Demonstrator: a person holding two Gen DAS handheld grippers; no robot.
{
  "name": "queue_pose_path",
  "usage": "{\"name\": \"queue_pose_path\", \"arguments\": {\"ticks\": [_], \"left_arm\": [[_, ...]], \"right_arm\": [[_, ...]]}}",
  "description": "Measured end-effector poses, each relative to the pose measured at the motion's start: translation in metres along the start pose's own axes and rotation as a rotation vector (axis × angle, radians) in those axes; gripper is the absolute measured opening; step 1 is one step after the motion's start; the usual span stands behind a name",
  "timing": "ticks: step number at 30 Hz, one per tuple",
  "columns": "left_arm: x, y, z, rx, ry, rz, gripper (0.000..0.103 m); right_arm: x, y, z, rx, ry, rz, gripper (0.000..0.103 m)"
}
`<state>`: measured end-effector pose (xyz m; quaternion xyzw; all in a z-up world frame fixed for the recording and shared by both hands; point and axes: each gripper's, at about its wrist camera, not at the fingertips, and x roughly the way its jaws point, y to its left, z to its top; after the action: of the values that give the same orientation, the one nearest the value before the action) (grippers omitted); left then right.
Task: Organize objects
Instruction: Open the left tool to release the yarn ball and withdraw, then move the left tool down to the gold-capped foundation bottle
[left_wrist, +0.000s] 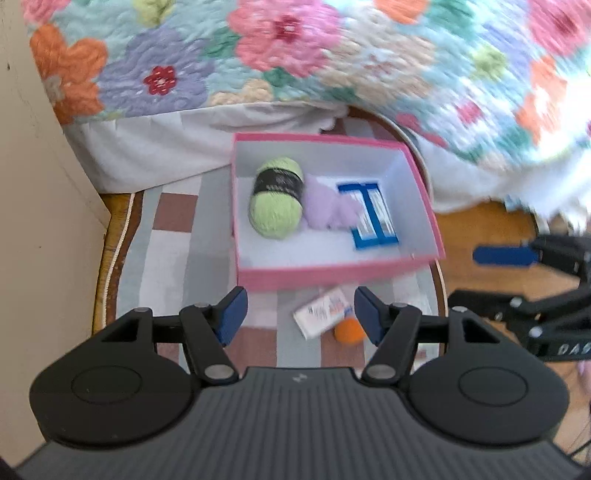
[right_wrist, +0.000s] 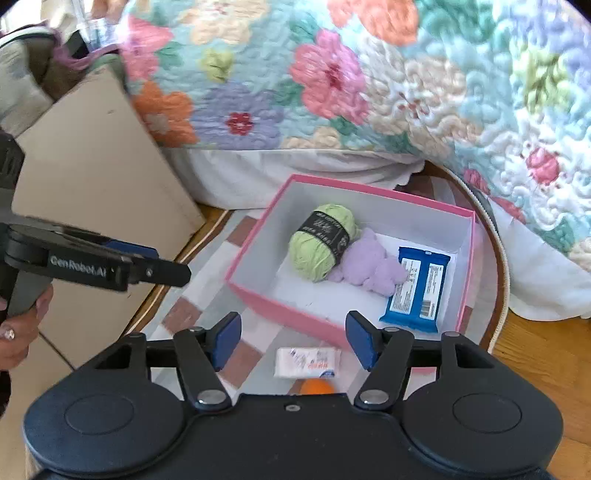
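Note:
A pink box (left_wrist: 295, 278) (right_wrist: 284, 310) with a white inside sits on a round table. In it lie a green yarn ball (left_wrist: 275, 201) (right_wrist: 319, 245), a lilac plush toy (left_wrist: 328, 206) (right_wrist: 373, 267) and a blue packet (left_wrist: 371, 214) (right_wrist: 417, 288). In front of the box lie a white packet (left_wrist: 321, 312) (right_wrist: 308, 362) and an orange ball (left_wrist: 349, 330) (right_wrist: 316, 387). My left gripper (left_wrist: 301, 314) is open and empty above the table before the box. My right gripper (right_wrist: 293, 338) is open and empty over the white packet.
The table has a checked cloth (left_wrist: 177, 240) (right_wrist: 192, 314). A bed with a floral quilt (left_wrist: 258, 55) (right_wrist: 332, 74) lies behind it. A beige panel (right_wrist: 92, 166) stands at the left. The other gripper shows at the right (left_wrist: 517, 254) and at the left (right_wrist: 110, 266).

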<state>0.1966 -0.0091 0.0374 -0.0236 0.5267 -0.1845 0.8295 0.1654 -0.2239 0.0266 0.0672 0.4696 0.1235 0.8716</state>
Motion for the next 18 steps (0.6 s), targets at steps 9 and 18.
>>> {"name": "queue_pose_path", "arguments": {"ticks": [9,18], "left_arm": [[-0.031,-0.034,-0.054,0.071,0.061,-0.059,0.063],[-0.022,-0.044,-0.095,0.089,0.107,-0.078,0.063]], "right_arm": [[-0.049,0.035,-0.051,-0.055,-0.061,0.079,0.069],[-0.051,0.035,-0.114,-0.018,-0.044,0.086,0.071]]}}
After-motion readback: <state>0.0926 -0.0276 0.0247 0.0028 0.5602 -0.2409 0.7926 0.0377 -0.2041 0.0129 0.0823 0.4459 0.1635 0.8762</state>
